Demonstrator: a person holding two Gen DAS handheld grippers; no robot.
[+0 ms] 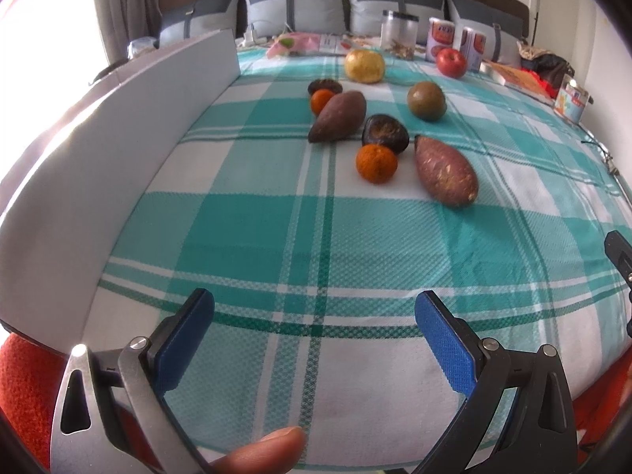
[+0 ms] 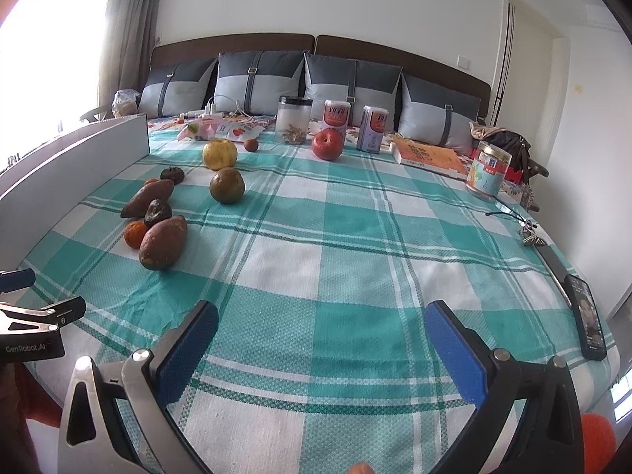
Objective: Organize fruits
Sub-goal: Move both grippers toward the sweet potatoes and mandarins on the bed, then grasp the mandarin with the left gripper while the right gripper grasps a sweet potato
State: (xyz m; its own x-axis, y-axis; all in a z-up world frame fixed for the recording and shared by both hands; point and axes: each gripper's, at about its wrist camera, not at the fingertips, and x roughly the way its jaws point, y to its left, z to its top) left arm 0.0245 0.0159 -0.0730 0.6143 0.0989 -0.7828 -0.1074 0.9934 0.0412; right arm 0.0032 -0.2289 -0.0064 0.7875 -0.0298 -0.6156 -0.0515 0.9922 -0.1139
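Several fruits [image 1: 376,163] beyond both tongs.

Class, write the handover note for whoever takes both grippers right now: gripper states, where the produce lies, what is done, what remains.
Left gripper: jaws open, empty, above the checked cloth.
Right gripper: jaws open, empty.
Produce is loose on the cloth: near sweet potato, far sweet potato, near orange, far orange, two dark fruits, green-brown fruit, yellow apple, red apple.
Done: no grouping visible.
Left: all sorting.
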